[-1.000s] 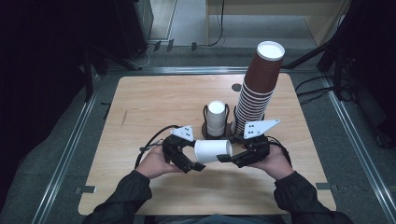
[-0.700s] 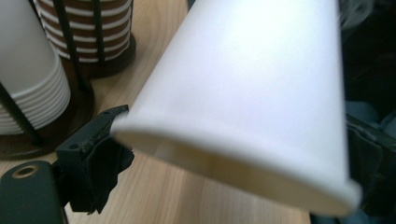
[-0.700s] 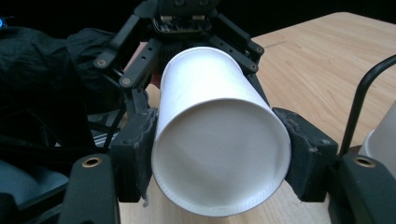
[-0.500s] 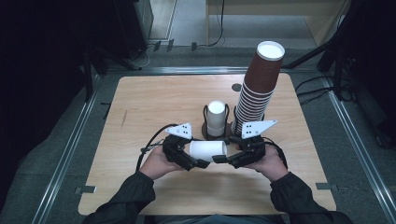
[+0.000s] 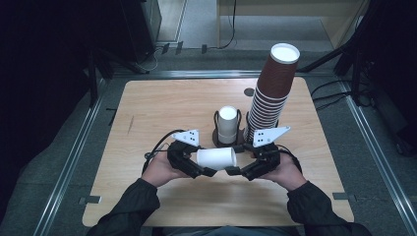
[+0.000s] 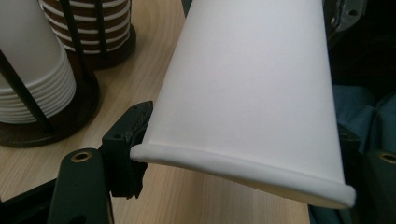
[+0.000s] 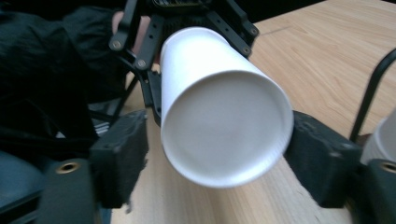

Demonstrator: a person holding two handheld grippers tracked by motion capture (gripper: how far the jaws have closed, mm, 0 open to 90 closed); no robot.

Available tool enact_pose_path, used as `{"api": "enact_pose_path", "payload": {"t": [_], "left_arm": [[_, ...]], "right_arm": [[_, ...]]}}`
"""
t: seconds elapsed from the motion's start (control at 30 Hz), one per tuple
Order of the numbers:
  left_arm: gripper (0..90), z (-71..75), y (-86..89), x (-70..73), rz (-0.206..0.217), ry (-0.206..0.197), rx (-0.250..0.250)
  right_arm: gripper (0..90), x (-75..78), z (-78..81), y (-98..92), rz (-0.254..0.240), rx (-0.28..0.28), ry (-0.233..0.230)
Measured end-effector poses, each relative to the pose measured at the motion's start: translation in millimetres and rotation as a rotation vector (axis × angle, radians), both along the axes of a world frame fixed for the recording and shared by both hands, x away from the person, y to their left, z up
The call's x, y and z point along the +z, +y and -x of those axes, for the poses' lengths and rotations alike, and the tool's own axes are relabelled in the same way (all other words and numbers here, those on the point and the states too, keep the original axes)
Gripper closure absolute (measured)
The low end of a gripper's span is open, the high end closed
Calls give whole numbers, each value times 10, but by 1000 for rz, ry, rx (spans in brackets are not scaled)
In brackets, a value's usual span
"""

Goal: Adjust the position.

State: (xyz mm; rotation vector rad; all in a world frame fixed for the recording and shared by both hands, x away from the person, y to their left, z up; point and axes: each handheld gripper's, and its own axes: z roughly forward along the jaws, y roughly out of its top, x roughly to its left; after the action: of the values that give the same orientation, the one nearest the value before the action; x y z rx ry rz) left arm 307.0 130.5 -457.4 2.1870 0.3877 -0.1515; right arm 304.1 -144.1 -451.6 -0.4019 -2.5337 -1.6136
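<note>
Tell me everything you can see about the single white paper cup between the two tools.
The plain white paper cup lies on its side in the air above the wooden table, rolled rim toward the left tool, flat recessed bottom toward the right tool. Left pads press its rim end, having just closed. The right tool's jaws flank the bottom with small gaps, having just opened. It looks smooth, undented.

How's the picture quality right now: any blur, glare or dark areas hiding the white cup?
High view: table evenly lit, surroundings dark, white cup slightly washed out. Left gripper view: cup sharp, no glare. Right gripper view: cup's base fairly sharp, near jaws soft and blurred.
</note>
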Motion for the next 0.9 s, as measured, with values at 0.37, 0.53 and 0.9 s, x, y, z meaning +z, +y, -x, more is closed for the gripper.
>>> {"api": "enact_pose_path", "payload": {"t": [0.37, 0.53, 0.9], "left_arm": [[273, -47, 81, 20, -88, -7, 22], [273, -92, 24, -5, -140, 3, 17], [281, -164, -98, -126, -247, 42, -4]], "right_arm": [[226, -82, -6, -11, 150, -29, -78], [227, -133, -59, 4, 176, -35, -63], [226, -180, -98, 35, 207, -21, -74]]}}
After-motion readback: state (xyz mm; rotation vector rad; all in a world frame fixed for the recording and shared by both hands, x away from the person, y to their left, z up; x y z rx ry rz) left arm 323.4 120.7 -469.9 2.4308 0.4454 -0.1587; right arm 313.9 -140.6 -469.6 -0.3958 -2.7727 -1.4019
